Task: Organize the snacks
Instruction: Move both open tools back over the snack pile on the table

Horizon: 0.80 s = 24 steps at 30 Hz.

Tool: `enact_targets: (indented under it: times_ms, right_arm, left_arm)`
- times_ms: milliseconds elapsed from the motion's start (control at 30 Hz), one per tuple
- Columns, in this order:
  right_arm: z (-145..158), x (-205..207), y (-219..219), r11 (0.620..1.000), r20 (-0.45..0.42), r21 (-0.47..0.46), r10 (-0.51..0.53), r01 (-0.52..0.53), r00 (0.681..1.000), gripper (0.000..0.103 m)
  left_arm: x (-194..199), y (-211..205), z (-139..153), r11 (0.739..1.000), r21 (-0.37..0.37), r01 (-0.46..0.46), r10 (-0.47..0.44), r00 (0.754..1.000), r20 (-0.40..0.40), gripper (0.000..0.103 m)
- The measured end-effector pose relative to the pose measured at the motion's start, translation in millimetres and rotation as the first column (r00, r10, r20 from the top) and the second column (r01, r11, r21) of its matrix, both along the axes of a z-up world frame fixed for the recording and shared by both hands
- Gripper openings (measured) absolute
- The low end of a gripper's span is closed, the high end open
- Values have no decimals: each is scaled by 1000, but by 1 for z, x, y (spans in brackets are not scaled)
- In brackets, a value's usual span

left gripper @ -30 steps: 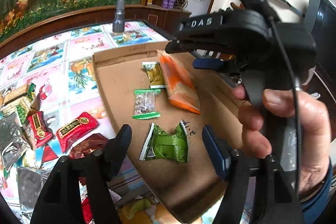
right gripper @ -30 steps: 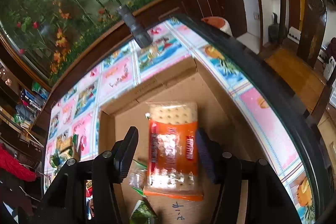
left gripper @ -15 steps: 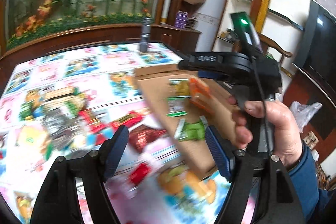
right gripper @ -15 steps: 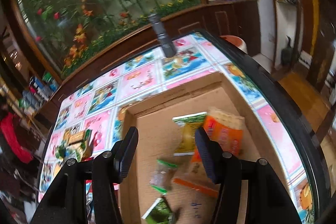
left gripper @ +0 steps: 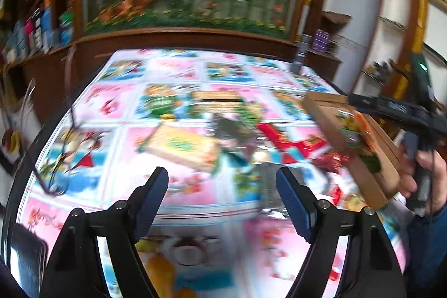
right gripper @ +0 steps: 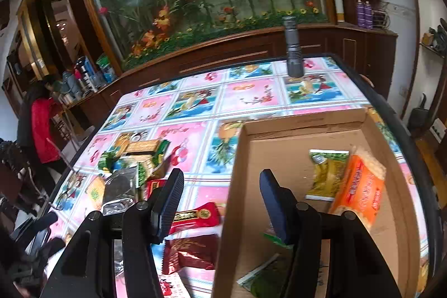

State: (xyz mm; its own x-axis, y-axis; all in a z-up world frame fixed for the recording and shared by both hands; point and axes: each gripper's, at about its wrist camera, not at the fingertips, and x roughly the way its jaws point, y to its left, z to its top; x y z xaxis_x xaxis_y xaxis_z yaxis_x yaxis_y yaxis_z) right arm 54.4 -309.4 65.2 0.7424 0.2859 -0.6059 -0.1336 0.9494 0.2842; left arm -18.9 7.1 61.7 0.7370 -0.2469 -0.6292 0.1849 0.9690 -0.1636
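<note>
Both claws are spread and hold nothing. The right claw [right gripper: 220,196] straddles the left wall of the cardboard box [right gripper: 240,158] on the surface [right gripper: 251,94]. Nearest in the box is one green packet [right gripper: 265,279], farther back one orange cracker pack [right gripper: 360,189] touching one yellow-green packet [right gripper: 327,175]. Two red packets [right gripper: 195,217] lie just left of the box, with a loose snack pile [right gripper: 131,161] beyond. The left claw [left gripper: 222,200] hovers over blurred snacks

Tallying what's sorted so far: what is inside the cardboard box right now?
Inside the cardboard box: an orange cracker pack, a yellow-green packet beside it, and a green wrapper near the front. The right hand-held gripper covers part of the floor, so more may be hidden.
</note>
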Motion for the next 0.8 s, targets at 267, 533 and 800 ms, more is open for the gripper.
enact_targets:
  times_ms: [267,533,800]
  right_arm:
    - [-3,-2,10,999,1,7,37,-37,999,61]
    - [-5,-7,29,994,16,0,110,-110,994,61]
    - [-12,-14,68,959,-3,10,284,-284,959,63]
  left_arm:
    - [15,25,-15,994,-83,-70,64,996,-67,78]
    - [16,21,-17,995,-67,-76,71,995,-72,78]
    - [16,22,-16,994,-39,-105,103,993,-59,78]
